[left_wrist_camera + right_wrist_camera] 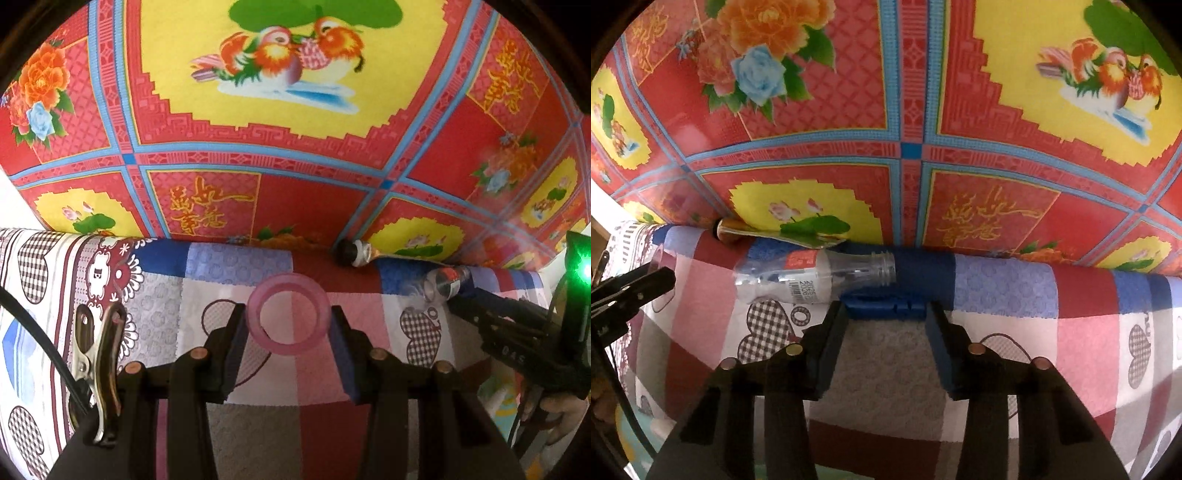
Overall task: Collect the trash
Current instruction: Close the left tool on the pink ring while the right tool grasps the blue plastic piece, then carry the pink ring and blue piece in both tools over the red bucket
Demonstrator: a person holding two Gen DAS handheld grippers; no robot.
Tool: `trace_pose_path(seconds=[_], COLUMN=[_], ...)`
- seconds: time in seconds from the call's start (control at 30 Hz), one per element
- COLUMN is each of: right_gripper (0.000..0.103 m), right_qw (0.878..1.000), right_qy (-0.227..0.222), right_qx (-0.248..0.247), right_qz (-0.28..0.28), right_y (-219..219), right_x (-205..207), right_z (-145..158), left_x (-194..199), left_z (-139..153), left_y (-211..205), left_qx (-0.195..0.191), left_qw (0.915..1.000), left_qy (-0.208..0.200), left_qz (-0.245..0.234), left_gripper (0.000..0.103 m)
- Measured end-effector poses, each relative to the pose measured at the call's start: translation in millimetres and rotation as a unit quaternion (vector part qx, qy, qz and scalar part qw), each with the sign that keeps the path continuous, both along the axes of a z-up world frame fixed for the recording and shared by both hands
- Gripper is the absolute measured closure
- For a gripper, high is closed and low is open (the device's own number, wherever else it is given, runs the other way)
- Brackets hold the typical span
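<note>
The left gripper [289, 325] sits at the lower centre of the left wrist view with its fingers [236, 332] spread; a pink translucent ring [289, 314] lies between the fingers, its rim at or just beside both blue pads, though I cannot tell whether they press on it; it rests on a patchwork quilt [184, 295] printed with checked hearts. A metal clip [99, 354] shows at the lower left of that frame, clamped to the gripper body beside a black cable.

At the right of the same frame the right gripper [458, 295] reaches in from the lower right, and a hand [561, 413] shows below it at the edge; a clear plastic bottle [445, 282] lies just ahead of its tip. A squeezed tube with a black cap [354, 253] lies at the upper right of the quilt, where the quilt meets a red and yellow floral sheet [295, 92] that fills the upper half.

In the right wrist view the right gripper [886, 325] has its fingers [831, 332] spread with nothing between them; the bottle [816, 275] lies on its side at the centre left, just beyond the left fingertip, uncapped mouth toward the frame centre; the tube [727, 229] sits farther back at the upper left, tucked at the sheet's lower edge.
</note>
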State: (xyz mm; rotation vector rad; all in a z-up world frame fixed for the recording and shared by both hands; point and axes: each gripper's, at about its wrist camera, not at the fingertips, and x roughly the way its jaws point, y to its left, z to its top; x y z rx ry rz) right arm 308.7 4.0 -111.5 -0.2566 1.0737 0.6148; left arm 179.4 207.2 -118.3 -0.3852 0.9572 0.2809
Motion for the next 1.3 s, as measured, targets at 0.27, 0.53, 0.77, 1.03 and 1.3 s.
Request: trace_pose_path(seconds=[0.27,0.53,0.77,1.03,1.3], right_gripper=[0.06,0.06,0.06,0.06,0.06], right_qw=[1.0,0.999,0.997,0.994,0.992], right_qy=[-0.014,-0.03,-0.039,-0.049,-0.053], right_qx=[0.009,0.036,0.063,0.087,0.108], right_qz=[-0.002,-0.023,-0.037,-0.044,-0.048], right_y=[-4,-27,-49,-68,-95], right_x=[-7,-19,-39,-61,-95], right_z=[8,37,59,85,97], left_x=[-4,-10,-21,-38,-59], left_z=[9,33,50,68,82], left_y=[1,-11,-20,-45,-81], left_qx=[0.005,0.011,0.017,0.025,0.026], left_qw=[1.0,0.9996,0.9992,0.9986,0.9977], left_qy=[0.0,-0.008,-0.01,-0.014,-0.022], left_qz=[-0.008,-0.025,-0.035,-0.044,-0.059], left_gripper=[0.057,0.057,0.057,0.057,0.057])
